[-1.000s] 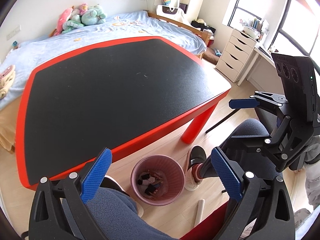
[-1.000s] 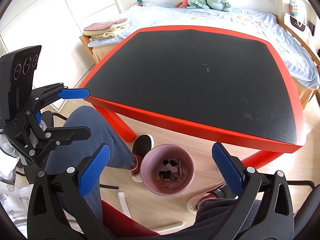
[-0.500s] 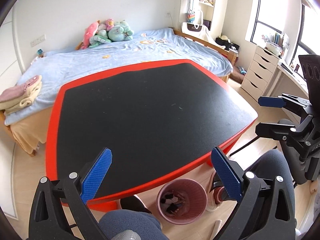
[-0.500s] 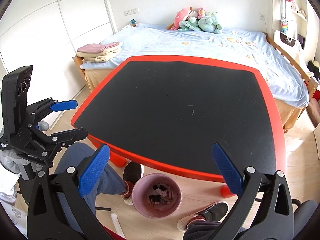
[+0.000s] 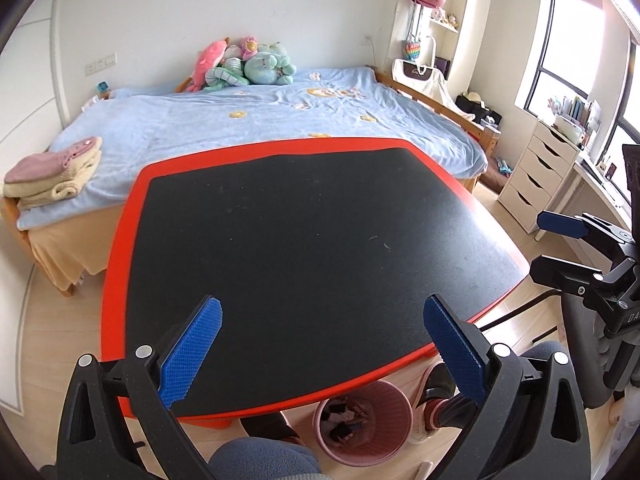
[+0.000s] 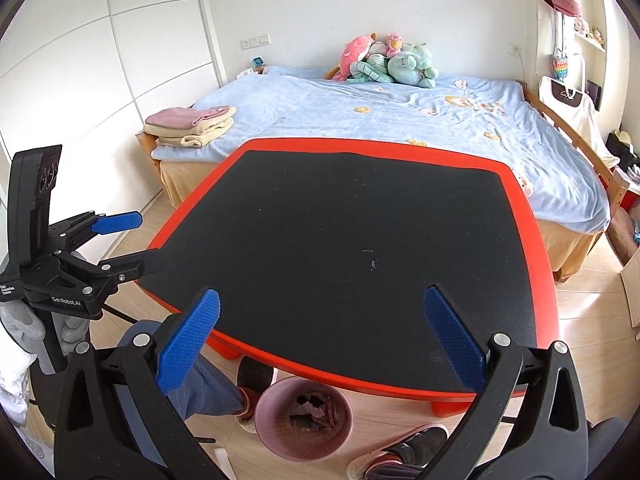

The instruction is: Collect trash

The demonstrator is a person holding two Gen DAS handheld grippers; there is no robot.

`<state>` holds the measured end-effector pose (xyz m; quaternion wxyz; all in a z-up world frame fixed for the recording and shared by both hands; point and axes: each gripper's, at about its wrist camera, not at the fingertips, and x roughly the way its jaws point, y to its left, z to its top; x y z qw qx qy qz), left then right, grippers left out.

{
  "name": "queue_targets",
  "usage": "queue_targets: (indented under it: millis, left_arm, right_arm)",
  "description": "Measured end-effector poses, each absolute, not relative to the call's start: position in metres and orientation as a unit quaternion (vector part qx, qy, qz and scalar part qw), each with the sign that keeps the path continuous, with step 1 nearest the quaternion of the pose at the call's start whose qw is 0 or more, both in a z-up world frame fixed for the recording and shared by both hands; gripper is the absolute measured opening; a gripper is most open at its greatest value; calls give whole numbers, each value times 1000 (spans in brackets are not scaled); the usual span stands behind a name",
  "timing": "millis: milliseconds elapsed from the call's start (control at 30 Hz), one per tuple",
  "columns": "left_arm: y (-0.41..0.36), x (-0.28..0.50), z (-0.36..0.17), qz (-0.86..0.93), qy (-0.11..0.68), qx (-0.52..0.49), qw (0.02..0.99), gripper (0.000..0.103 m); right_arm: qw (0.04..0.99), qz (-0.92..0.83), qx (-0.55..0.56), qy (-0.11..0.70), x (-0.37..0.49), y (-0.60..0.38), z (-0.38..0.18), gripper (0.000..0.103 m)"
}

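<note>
A pink trash bin (image 5: pixel 362 424) (image 6: pixel 304 416) stands on the floor under the near edge of the red table (image 5: pixel 120 240) (image 6: pixel 540 260), with dark wrappers and scraps inside. The black table top carries only a few tiny pale specks (image 6: pixel 374 264) (image 5: pixel 384 245). My left gripper (image 5: pixel 322 308) hangs open above the near part of the table with nothing between its fingers. My right gripper (image 6: pixel 322 296) is also open and empty over the near edge. Each shows in the other's view, the right gripper (image 5: pixel 538 245) at the table's right side and the left gripper (image 6: pixel 150 236) at its left.
A bed with a blue cover (image 5: pixel 260 120) lies right behind the table, with stuffed toys (image 5: pixel 244 64) and folded towels (image 5: pixel 52 172) on it. White drawers (image 5: pixel 536 180) stand at the right. The person's knees and shoes (image 6: pixel 404 452) flank the bin.
Both grippers have lifted and tilted up from the bin toward the table top and bed. The bin has slid to the bottom of both views. Both stay open.
</note>
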<state>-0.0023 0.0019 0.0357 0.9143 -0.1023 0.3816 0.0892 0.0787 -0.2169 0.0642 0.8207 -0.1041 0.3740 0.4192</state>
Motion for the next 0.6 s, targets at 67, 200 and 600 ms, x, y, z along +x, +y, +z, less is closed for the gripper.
queue_targets:
  millis: [67,200,600]
  left_arm:
    - [0,-4,35,91,383,-102,914,97]
    - [-1,-5,35,97,382,-97,914,97]
    - [1,-4,38,101,384,-96,913,97]
  right_arm:
    - [821,420,-104,373,79,-216,64,100]
    - [820,421,-104,372,79,-213,65,100]
    - [819,419,-108,376,77,-210,60,100]
